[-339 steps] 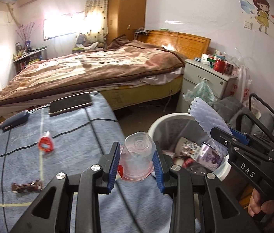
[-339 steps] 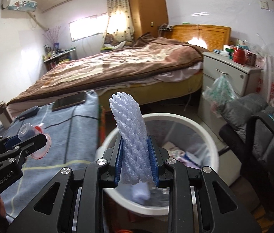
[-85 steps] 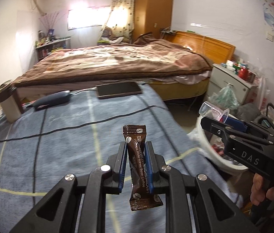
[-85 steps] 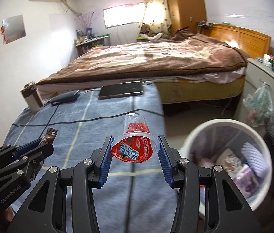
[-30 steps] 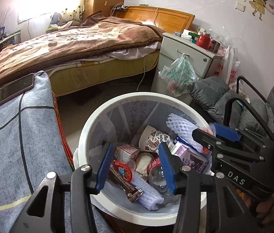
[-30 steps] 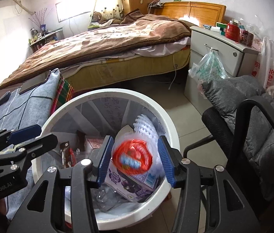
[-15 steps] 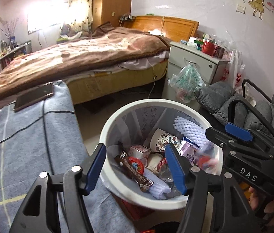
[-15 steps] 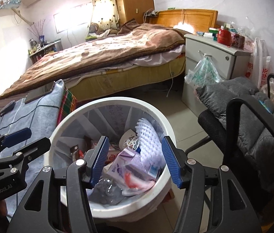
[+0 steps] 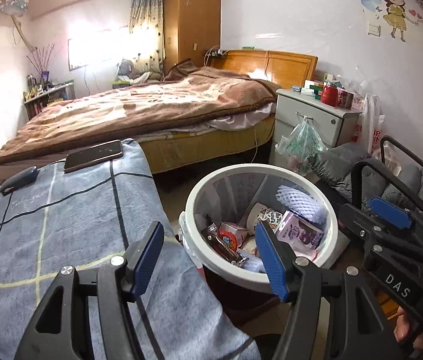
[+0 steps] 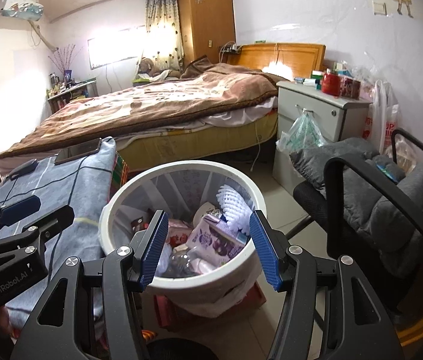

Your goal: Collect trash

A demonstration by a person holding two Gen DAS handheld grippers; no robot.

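I have both jaws spread with nothing between them — the left hand-held gripper (image 9: 210, 258) and the right hand-held gripper (image 10: 208, 247) have just been opening over the white bin (image 10: 181, 285) so the trash drops in. The brown wrapper (image 9: 223, 247) and the red-lidded cup (image 9: 227, 237) lie inside, below and just ahead of my left one. The blue-covered worktop (image 9: 61, 225) looks cleared, as far as I can tell.

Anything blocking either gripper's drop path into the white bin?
Nothing visible does. The left gripper and right gripper both stand open and empty above the white bin, whose mouth is uncovered; the brown wrapper lies inside.
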